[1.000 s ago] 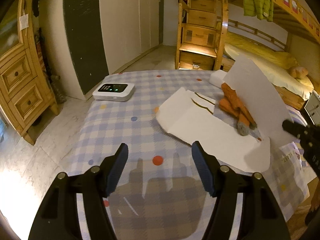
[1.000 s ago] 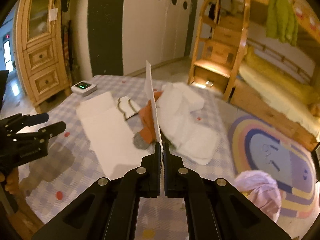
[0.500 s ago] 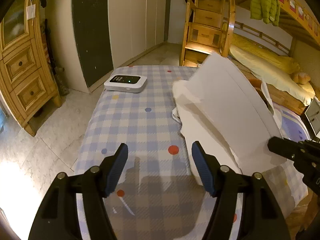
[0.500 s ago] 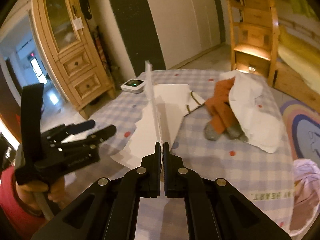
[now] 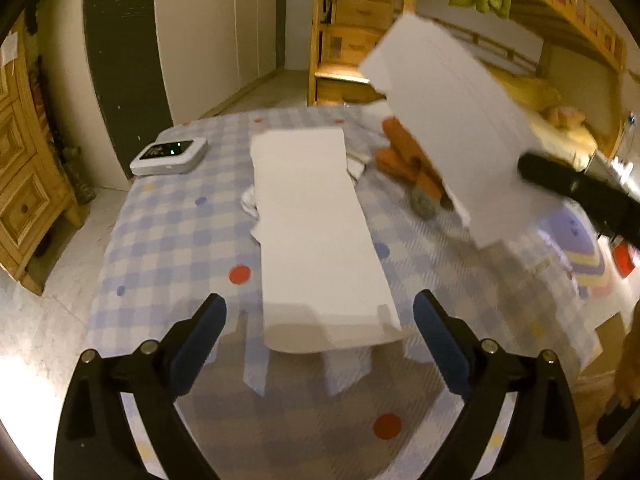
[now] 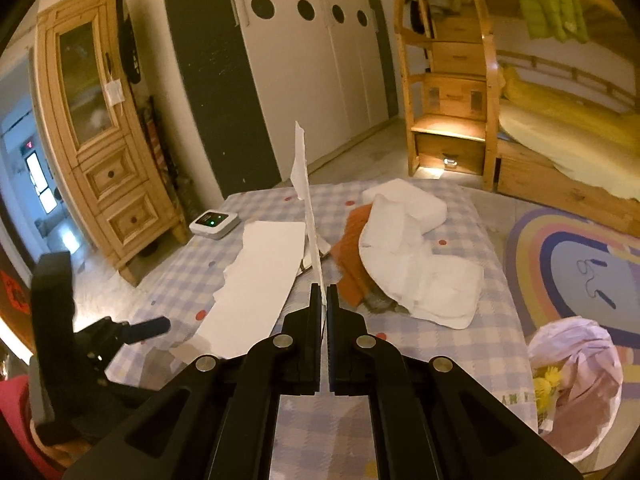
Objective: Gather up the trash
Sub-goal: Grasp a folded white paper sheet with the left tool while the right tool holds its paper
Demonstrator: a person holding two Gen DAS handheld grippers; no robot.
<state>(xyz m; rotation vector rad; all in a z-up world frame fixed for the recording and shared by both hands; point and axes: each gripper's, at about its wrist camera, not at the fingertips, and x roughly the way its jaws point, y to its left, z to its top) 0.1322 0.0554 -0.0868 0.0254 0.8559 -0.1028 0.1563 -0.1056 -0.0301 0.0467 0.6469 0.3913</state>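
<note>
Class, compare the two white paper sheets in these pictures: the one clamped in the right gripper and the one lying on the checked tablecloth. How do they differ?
The held sheet is raised off the table, clamped by the right gripper; the flat sheet rests on the tablecloth, ungripped, just ahead of the open left gripper. The held sheet stands on edge in the right wrist view; the flat sheet lies face up. The flat sheet looks longer and narrower. Both are plain white paper.

a bench under a blue checked cloth carries a long white paper strip mid-surface, a white device far left, an orange cloth and crumpled white sheets right.
</note>
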